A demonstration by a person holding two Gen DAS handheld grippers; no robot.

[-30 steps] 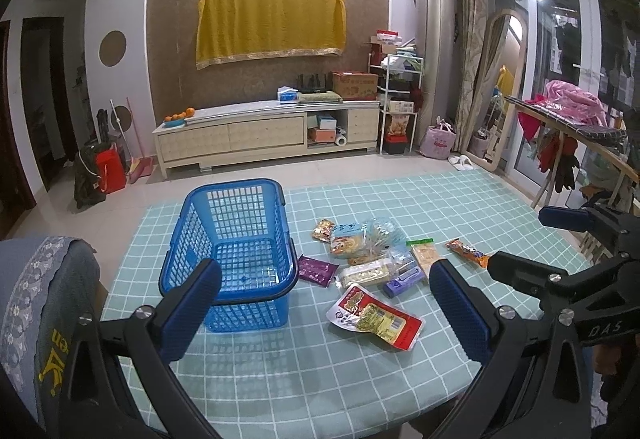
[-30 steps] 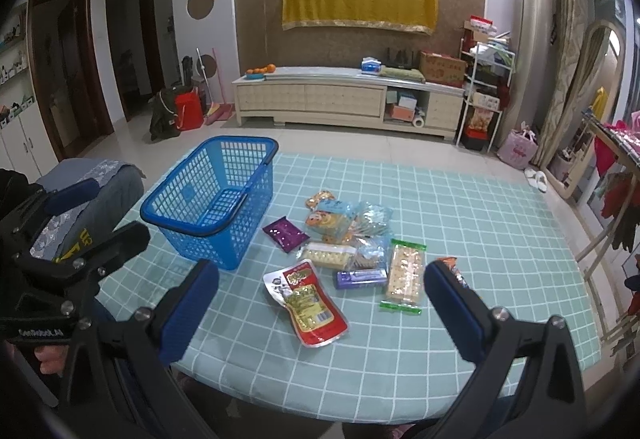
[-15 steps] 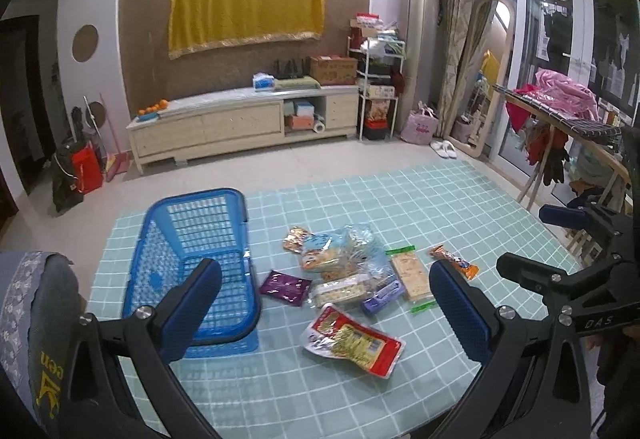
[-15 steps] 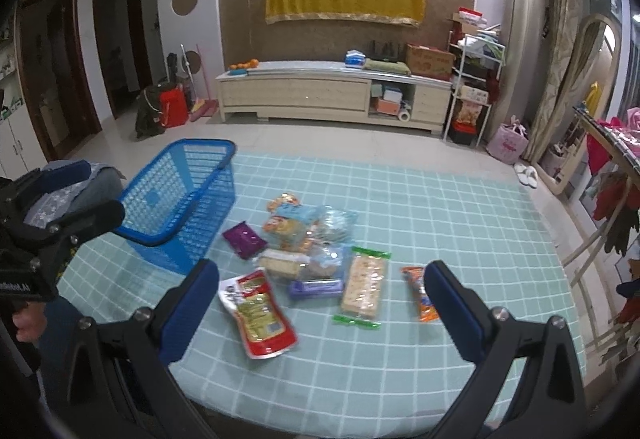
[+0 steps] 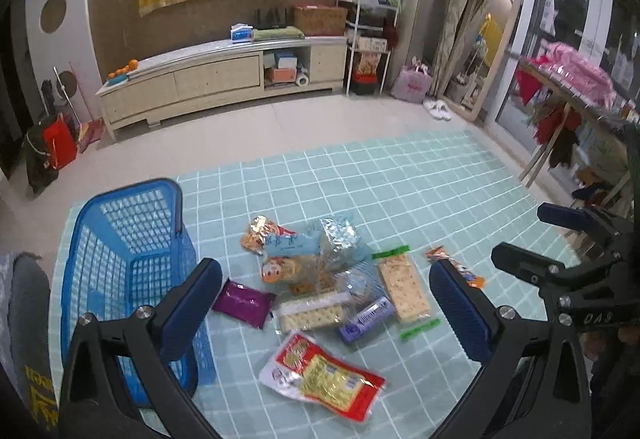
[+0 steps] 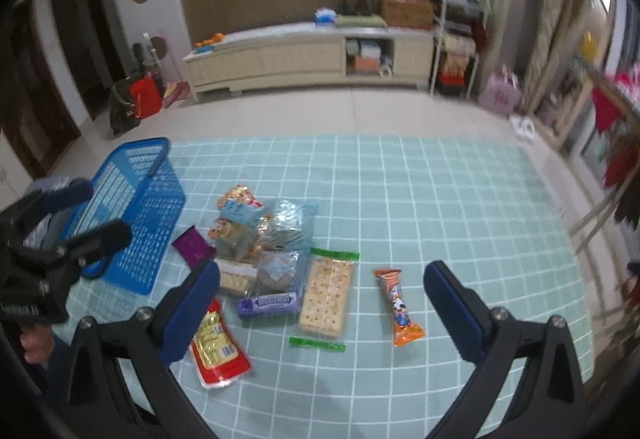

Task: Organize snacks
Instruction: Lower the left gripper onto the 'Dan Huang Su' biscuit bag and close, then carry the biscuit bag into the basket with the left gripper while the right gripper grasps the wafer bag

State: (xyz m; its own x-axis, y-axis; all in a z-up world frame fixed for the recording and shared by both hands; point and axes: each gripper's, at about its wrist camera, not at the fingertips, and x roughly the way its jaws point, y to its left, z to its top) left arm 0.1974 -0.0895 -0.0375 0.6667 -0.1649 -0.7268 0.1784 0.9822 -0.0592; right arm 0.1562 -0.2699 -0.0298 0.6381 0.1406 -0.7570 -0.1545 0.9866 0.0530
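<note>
A blue plastic basket (image 5: 128, 239) (image 6: 136, 207) stands empty at the table's left. To its right lies a heap of snack packets: a purple sachet (image 5: 244, 303), a cracker pack (image 5: 404, 287) (image 6: 326, 295), a purple bar (image 6: 268, 305), a red pouch (image 5: 324, 375) (image 6: 218, 343) nearest me, and an orange bar (image 6: 400, 309) lying apart on the right. My left gripper (image 5: 323, 271) hangs open above the heap, holding nothing. My right gripper (image 6: 322, 271) is open too, above the cracker pack and the orange bar.
A teal checked cloth (image 5: 360, 179) covers the table, bare beyond the snacks. A grey chair back (image 5: 28, 319) stands by the near left corner. A clothes rack (image 5: 568, 87) lines the right side. A long cabinet (image 5: 220, 79) stands against the far wall.
Both grippers have moved forward and tilted down over the table, so the snacks look bigger. Both have drifted right: the basket slid left in each view. Nothing was grasped.
</note>
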